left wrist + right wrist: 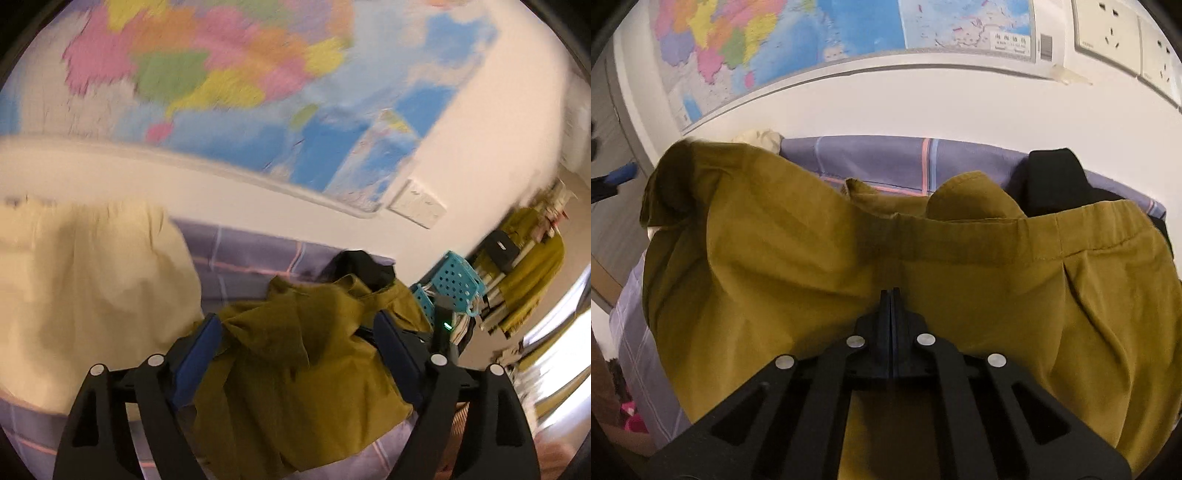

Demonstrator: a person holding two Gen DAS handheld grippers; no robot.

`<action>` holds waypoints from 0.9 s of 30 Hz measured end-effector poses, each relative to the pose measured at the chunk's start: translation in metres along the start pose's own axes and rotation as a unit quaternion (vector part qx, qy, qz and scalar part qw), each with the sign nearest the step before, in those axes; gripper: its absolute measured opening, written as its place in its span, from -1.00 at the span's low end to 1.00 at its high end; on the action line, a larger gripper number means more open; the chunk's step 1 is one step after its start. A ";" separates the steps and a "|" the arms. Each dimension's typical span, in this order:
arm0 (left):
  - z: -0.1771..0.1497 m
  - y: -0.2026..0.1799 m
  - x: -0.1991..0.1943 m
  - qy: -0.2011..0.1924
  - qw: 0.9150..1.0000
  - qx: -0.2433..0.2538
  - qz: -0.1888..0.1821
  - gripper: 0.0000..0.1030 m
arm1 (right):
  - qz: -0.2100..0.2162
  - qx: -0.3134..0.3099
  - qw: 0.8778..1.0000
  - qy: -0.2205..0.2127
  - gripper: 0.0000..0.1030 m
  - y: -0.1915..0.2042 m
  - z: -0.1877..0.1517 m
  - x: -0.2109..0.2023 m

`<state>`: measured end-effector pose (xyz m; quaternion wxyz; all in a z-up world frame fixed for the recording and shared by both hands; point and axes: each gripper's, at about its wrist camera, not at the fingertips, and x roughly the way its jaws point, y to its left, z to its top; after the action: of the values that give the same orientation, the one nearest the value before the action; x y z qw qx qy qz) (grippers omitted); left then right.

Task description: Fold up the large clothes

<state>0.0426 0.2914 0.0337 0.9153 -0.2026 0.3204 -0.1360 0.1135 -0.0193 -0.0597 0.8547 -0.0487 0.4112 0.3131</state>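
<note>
An olive-green garment [295,376] with an elastic waistband lies bunched on a purple checked bedsheet [251,251]. My left gripper [295,332] stands open above it. Its blue pads [199,350] sit wide apart on either side of the heaped cloth without pressing it. In the right wrist view the same olive garment [775,258] fills the middle, its waistband running across. My right gripper [891,293] is shut just below the waistband, and creases in the cloth run into its tips. The left wrist view is blurred.
A cream garment [92,277] lies on the bed to the left, and a black garment [1056,177] lies behind the olive one. A wall map [775,37] and sockets [1108,29] are behind the bed. A teal perforated basket [458,280] and hanging yellow-green clothes [528,266] stand to the right.
</note>
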 end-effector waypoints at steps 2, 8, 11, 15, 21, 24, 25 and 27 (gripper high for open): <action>-0.008 -0.012 0.008 0.008 0.999 0.036 0.017 0.61 | 0.003 0.009 1.000 0.001 -0.99 -0.002 0.002 0.003; -0.035 -0.036 0.085 0.093 0.979 0.140 0.114 0.61 | 0.015 0.012 0.999 -0.049 -0.12 -0.007 0.002 -0.038; -0.026 -0.022 0.110 0.102 0.978 0.126 0.132 0.61 | -0.031 0.005 0.997 -0.072 0.11 -0.014 0.006 -0.054; -0.006 0.006 0.134 0.108 0.981 0.078 0.144 0.61 | -0.088 0.001 0.995 -0.042 0.55 -0.030 0.010 -0.038; -0.015 0.032 0.165 0.147 0.969 0.061 0.191 0.59 | -0.100 0.014 0.995 0.004 -0.78 -0.049 0.009 -0.009; -0.015 0.033 0.160 0.140 0.970 0.061 0.190 0.58 | -0.093 0.023 0.995 -0.027 -0.84 -0.054 0.013 -0.025; -0.016 0.033 0.158 0.138 0.970 0.064 0.190 0.58 | -0.095 0.025 0.994 -0.048 -0.85 -0.054 0.017 -0.037; -0.017 0.034 0.156 0.136 0.969 0.063 0.196 0.58 | -0.086 0.040 0.991 -0.091 -0.86 -0.057 0.029 -0.061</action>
<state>0.1539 0.2575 -0.0765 0.8827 -0.0574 0.4664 -0.0007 0.1372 -0.0852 -0.0061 0.9136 -0.0207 0.3378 0.2252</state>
